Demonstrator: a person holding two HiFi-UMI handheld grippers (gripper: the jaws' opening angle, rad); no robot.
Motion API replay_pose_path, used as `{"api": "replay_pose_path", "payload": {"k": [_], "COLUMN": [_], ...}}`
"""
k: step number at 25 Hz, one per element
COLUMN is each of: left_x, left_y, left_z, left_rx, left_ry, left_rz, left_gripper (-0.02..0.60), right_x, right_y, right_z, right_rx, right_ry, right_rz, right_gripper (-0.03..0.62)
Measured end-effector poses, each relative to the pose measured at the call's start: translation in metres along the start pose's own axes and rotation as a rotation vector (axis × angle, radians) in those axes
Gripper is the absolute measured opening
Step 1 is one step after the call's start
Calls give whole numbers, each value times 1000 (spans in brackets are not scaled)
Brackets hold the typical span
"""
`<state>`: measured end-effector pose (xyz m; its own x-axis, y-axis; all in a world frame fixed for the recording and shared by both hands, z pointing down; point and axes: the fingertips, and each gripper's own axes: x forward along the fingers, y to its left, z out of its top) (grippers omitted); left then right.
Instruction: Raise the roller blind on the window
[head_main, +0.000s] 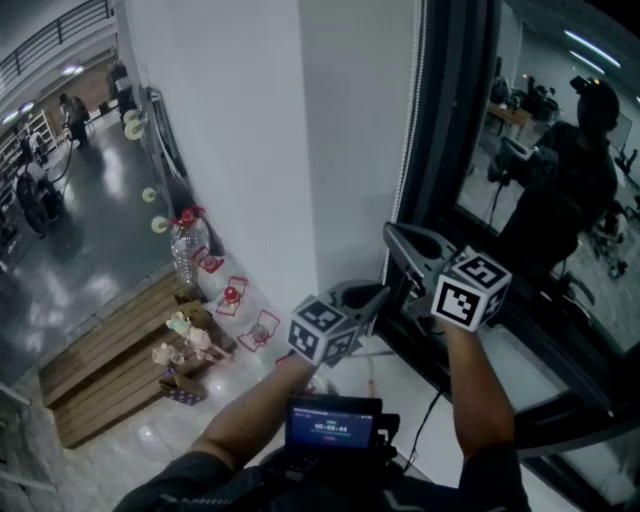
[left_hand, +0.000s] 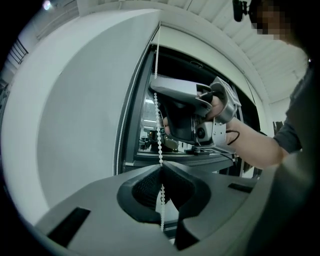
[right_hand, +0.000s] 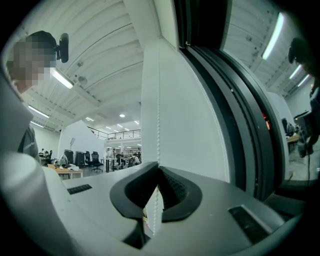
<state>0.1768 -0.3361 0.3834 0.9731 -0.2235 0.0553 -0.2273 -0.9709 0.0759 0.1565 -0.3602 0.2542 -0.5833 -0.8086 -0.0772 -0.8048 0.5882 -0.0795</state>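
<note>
A white bead chain (head_main: 414, 120) of the roller blind hangs along the dark window frame (head_main: 440, 130). My left gripper (head_main: 385, 292) sits lower, near the white wall's corner, and my right gripper (head_main: 392, 232) is just above it. Seen from the left gripper view, the chain (left_hand: 159, 125) drops into the left gripper (left_hand: 161, 167), whose jaws are shut on it. Behind it the right gripper (left_hand: 156, 87) is held by a hand. In the right gripper view the chain (right_hand: 158, 100) runs down into the right gripper (right_hand: 158, 167), shut on it. I cannot make out the blind's cloth.
The dark window glass (head_main: 560, 150) reflects the person with the grippers. A white sill (head_main: 400, 385) with a black cable lies below. On the floor at left stand a water bottle (head_main: 186, 250), red wire holders (head_main: 232, 296) and a wooden pallet (head_main: 110, 350).
</note>
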Motion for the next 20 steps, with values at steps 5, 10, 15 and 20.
{"api": "replay_pose_path", "payload": {"k": [5, 10, 15, 20], "left_x": [4, 4, 0, -30], "left_y": [7, 9, 9, 19], "left_z": [-55, -69, -65, -33], "left_rx": [-8, -36, -16, -33], "left_ry": [112, 87, 108, 33], "left_rz": [15, 41, 47, 94], "left_gripper": [3, 3, 19, 109], "right_x": [-9, -13, -15, -14], "right_y": [-5, -8, -8, -9], "right_z": [-48, -65, -63, -64], "right_rx": [59, 91, 87, 88], "right_ry": [64, 56, 62, 58], "right_rz": [-43, -49, -53, -49], "right_gripper": [3, 3, 3, 3]}}
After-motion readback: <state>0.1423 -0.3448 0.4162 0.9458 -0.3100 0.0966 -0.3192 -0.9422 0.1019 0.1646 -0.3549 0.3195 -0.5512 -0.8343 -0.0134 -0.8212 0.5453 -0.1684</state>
